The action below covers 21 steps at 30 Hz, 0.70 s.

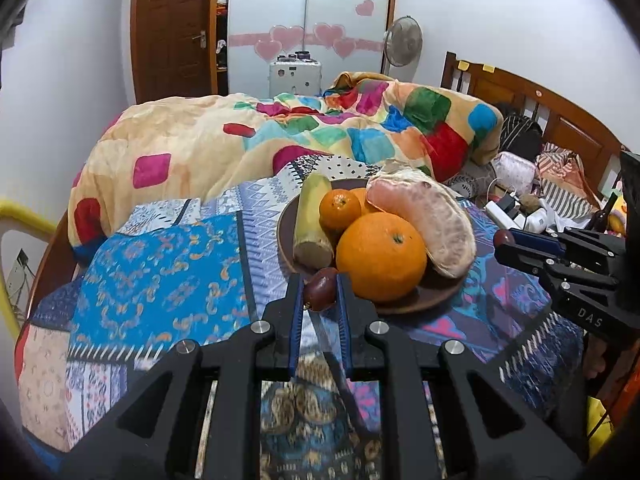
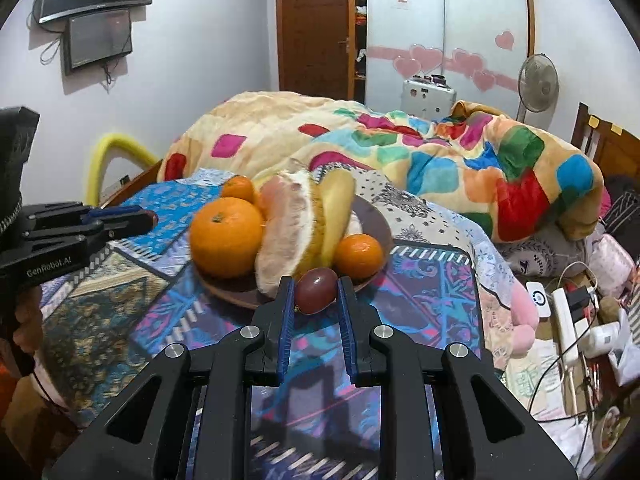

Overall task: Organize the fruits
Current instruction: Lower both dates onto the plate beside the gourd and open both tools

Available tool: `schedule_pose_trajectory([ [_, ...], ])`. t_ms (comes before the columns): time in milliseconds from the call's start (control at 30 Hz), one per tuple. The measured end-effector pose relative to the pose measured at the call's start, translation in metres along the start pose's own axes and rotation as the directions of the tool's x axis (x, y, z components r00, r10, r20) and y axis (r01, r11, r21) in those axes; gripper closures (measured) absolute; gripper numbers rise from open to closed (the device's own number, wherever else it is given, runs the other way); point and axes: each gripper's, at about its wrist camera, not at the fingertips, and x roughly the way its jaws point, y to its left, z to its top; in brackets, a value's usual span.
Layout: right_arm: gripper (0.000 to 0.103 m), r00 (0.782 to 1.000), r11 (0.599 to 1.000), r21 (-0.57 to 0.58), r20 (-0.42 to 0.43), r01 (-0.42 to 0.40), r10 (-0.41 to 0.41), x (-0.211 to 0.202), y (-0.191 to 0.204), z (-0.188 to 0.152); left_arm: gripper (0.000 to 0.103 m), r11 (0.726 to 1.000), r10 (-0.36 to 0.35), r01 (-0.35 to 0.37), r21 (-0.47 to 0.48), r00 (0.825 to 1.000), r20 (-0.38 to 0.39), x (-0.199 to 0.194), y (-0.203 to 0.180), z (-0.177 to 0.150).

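Both grippers are near a brown plate [image 1: 436,300] of fruit that stands on a patchwork sheet [image 1: 160,264] on the bed.

The left gripper [image 1: 320,286] is closed narrow on a small dark red grape [image 1: 321,289]. The grape sits between the blue pads [image 1: 297,320] at the fingertips and is at the near rim of the plate, just beside the big orange [image 1: 382,256]. From the right wrist view, the same gripper [image 2: 150,218] comes in from the left with the dark fruit [image 2: 152,218] at its tip, beside the plate [image 2: 380,220].

The right gripper [image 2: 315,290] also holds a grape [image 2: 316,290], a red-purple one, between its blue pads [image 2: 286,328]. This grape is at the near rim of the plate, just in front of the pomelo piece [image 2: 284,236] and beside a small mandarin [image 2: 358,256]. In the left wrist view this gripper [image 1: 504,238] is at the right of the plate, with its grape [image 1: 503,237] at the tip.

On the plate lie the big orange [image 2: 226,236], the peeled pomelo piece [image 1: 428,220], a small mandarin [image 1: 340,208] and a pale yellow-green long fruit [image 1: 312,224]. Another small mandarin [image 2: 239,189] is at the far side of the plate.

Behind the plate a colourful quilt [image 1: 240,136] is heaped on the bed. At the right side lie a white power strip [image 2: 564,320] and cables.
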Motion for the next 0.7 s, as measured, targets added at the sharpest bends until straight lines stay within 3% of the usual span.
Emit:
schedule_pose_trajectory([
  [267,0.084,0.999,1.000,0.011,-0.039,-0.009,0.010,0.020,-0.015,-0.001,0.087,1.000,-0.030,0.030,0.001,0.997,-0.071,0.035,0.003,0.009],
  [700,0.081,0.997,0.999,-0.016,-0.070,-0.028,0.027,0.029,-0.010,-0.002,0.084,0.998,-0.055,0.053,-0.020,0.994,-0.090,0.049,0.013,0.014],
])
